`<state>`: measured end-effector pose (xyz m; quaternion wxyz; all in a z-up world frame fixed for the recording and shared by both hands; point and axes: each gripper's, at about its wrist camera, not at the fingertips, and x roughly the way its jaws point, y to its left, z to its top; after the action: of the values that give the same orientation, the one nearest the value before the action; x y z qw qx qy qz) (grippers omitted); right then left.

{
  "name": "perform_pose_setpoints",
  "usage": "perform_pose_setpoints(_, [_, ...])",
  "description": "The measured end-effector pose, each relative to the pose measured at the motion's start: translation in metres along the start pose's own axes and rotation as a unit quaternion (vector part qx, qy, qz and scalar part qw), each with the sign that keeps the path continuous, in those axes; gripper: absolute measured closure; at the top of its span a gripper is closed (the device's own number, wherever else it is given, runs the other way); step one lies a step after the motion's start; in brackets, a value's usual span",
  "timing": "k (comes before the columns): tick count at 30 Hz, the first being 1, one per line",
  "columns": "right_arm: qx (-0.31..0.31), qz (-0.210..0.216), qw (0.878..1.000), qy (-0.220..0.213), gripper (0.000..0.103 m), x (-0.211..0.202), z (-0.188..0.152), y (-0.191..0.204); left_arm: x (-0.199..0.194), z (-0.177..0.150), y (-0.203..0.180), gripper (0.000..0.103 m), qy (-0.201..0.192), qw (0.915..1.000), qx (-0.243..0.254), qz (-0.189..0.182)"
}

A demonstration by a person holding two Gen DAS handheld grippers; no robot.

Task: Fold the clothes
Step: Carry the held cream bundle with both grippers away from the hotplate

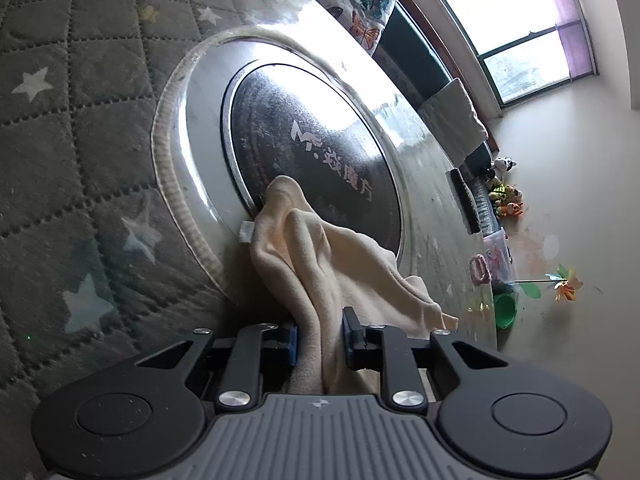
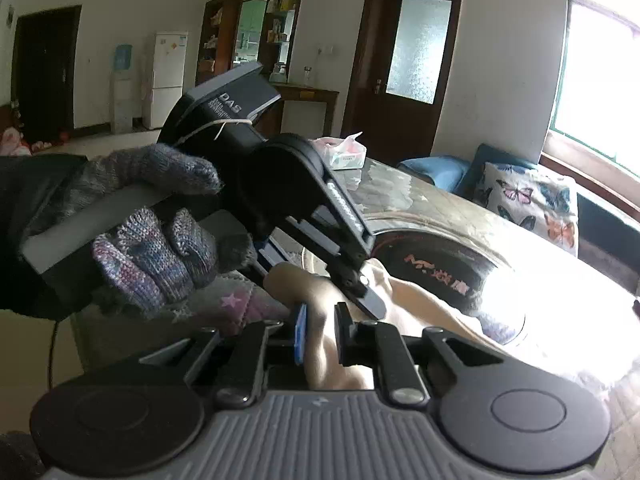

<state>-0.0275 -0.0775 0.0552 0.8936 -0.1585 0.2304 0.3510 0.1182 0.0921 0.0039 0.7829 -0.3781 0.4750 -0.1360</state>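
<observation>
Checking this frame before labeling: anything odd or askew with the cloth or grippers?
Nothing damaged or spilled. The cream cloth is bunched, not flat, draped over the table's black round insert. Left gripper and right gripper both pinch it close together.

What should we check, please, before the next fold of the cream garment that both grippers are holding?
1. Left gripper shut on the cream garment: ok.
2. Right gripper shut on the garment: ok.
3. Grippers clear of each other: not ok; the left one sits right over the right one's fingers in the right wrist view.
4. Garment spread flat: not ok, bunched and creased.
5. Round black plate under the garment is cool: cannot tell.
6. White tag tucked in: not ok.
</observation>
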Motion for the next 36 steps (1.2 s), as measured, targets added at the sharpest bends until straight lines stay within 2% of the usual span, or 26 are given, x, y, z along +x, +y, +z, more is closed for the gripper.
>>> perform_pose_setpoints(5, [0.057, -0.038, 0.998, 0.005, 0.090, -0.013, -0.010, -0.039, 0.000, -0.001, 0.001, 0.081, -0.002, 1.0000, 0.008, 0.001])
perform_pose_setpoints(9, [0.114, -0.114, 0.987, 0.026, 0.086, -0.022, -0.030, -0.079, -0.001, -0.003, 0.000, 0.081, -0.003, 0.9999, 0.014, 0.002])
perform_pose_setpoints(11, [0.136, -0.138, 0.980, 0.034, 0.086, -0.026, -0.038, -0.091, -0.001, -0.002, 0.000, 0.081, -0.004, 0.9999, 0.015, 0.003])
perform_pose_setpoints(13, [0.171, -0.165, 0.971, 0.039, 0.079, -0.026, -0.050, -0.114, -0.001, -0.002, 0.001, 0.081, -0.004, 0.9999, 0.015, 0.003])
perform_pose_setpoints(15, [0.196, -0.182, 0.963, 0.038, 0.067, -0.029, -0.059, -0.127, -0.001, -0.002, 0.000, 0.081, -0.003, 0.9998, 0.018, 0.003])
perform_pose_setpoints(16, [0.216, -0.190, 0.957, 0.036, 0.067, -0.029, -0.065, -0.139, -0.001, -0.002, 0.000, 0.081, -0.003, 0.9998, 0.020, 0.003])
perform_pose_setpoints(20, [0.274, -0.196, 0.941, 0.035, 0.067, -0.030, -0.081, -0.164, -0.001, -0.002, 0.000, 0.081, -0.004, 0.9997, 0.025, 0.003])
perform_pose_setpoints(24, [0.339, -0.168, 0.925, 0.034, 0.067, -0.035, -0.102, -0.178, -0.001, -0.002, -0.001, 0.081, -0.006, 0.9995, 0.031, 0.005])
perform_pose_setpoints(27, [0.344, -0.154, 0.926, 0.024, 0.070, -0.035, -0.105, -0.179, -0.001, -0.002, -0.002, 0.081, -0.008, 0.9992, 0.038, 0.007])
perform_pose_setpoints(30, [0.353, -0.143, 0.924, 0.020, 0.087, -0.033, -0.107, -0.179, -0.001, -0.003, -0.004, 0.081, -0.010, 0.9989, 0.044, 0.013])
perform_pose_setpoints(32, [0.357, -0.145, 0.923, 0.015, 0.092, -0.034, -0.103, -0.177, -0.002, -0.003, -0.007, 0.082, -0.012, 0.9986, 0.048, 0.020])
perform_pose_setpoints(36, [0.364, -0.142, 0.921, -0.003, 0.095, -0.042, -0.097, -0.174, -0.005, -0.005, -0.019, 0.083, -0.018, 0.9971, 0.070, 0.024])
